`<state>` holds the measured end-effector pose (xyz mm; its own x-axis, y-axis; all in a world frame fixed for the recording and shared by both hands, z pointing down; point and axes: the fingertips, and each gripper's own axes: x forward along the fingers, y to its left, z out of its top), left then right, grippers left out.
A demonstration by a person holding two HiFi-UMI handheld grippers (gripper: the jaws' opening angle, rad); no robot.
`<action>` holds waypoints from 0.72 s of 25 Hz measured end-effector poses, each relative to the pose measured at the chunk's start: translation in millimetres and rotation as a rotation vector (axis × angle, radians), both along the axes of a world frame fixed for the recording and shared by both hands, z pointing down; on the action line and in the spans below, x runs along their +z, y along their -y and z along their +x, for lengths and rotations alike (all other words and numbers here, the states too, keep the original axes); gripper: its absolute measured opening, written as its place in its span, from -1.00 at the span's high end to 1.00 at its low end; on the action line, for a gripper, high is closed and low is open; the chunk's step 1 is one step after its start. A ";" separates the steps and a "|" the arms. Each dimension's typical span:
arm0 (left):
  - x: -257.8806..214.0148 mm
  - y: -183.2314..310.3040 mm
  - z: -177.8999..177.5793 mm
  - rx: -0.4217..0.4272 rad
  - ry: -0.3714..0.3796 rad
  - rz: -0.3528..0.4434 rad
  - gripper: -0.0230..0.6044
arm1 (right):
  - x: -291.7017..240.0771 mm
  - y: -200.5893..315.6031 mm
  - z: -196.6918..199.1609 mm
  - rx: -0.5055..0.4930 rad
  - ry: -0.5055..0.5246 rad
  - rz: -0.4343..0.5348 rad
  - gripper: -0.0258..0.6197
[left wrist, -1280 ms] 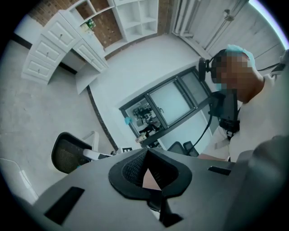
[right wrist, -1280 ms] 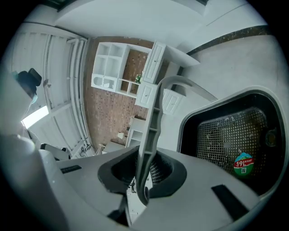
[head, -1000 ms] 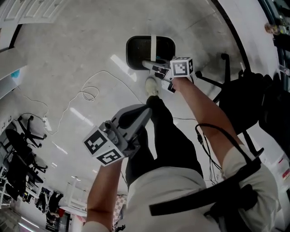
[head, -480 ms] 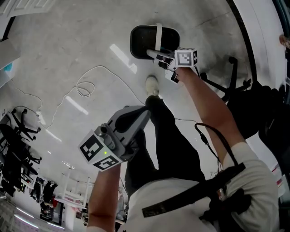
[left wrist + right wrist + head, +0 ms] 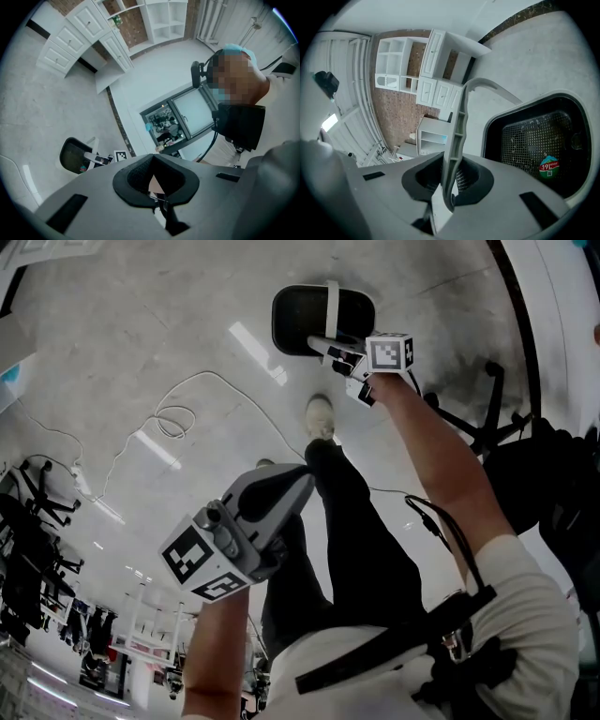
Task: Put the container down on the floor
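Right gripper (image 5: 446,190) jaws pinch the pale handle (image 5: 457,133) of the black mesh container (image 5: 525,136) with white rim; left gripper (image 5: 157,197) is closed, empty.

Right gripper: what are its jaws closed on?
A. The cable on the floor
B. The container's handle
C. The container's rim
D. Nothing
B: in the right gripper view, the right gripper has its jaws clamped on the pale handle, which arches over the black container.
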<state>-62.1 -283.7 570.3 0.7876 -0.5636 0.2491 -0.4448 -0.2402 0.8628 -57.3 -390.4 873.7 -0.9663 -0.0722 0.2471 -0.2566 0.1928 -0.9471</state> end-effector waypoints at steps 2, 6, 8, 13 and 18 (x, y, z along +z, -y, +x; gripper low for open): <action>2.0 -1.3 -0.6 -0.003 -0.009 -0.001 0.90 | 6.7 -3.4 -0.7 -0.005 0.000 0.002 0.79; 7.0 -5.3 -1.6 -0.012 -0.017 -0.005 0.90 | 14.3 -13.4 -7.8 -0.027 0.007 0.002 0.80; 9.8 -7.2 -1.1 -0.012 -0.019 -0.010 0.90 | 13.5 -13.6 -10.5 -0.025 0.022 0.014 0.79; 12.4 -7.7 0.0 -0.017 -0.025 -0.007 0.90 | 15.4 -14.9 -12.4 -0.029 0.025 0.017 0.79; 10.1 -9.9 2.5 -0.014 -0.032 0.008 0.90 | 14.9 -14.2 -10.7 -0.028 0.035 0.040 0.79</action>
<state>-59.6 -273.9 580.3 0.7869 -0.5767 0.2196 -0.4208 -0.2411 0.8745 -67.9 -376.2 888.6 -0.9761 -0.0542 0.2104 -0.2173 0.2373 -0.9468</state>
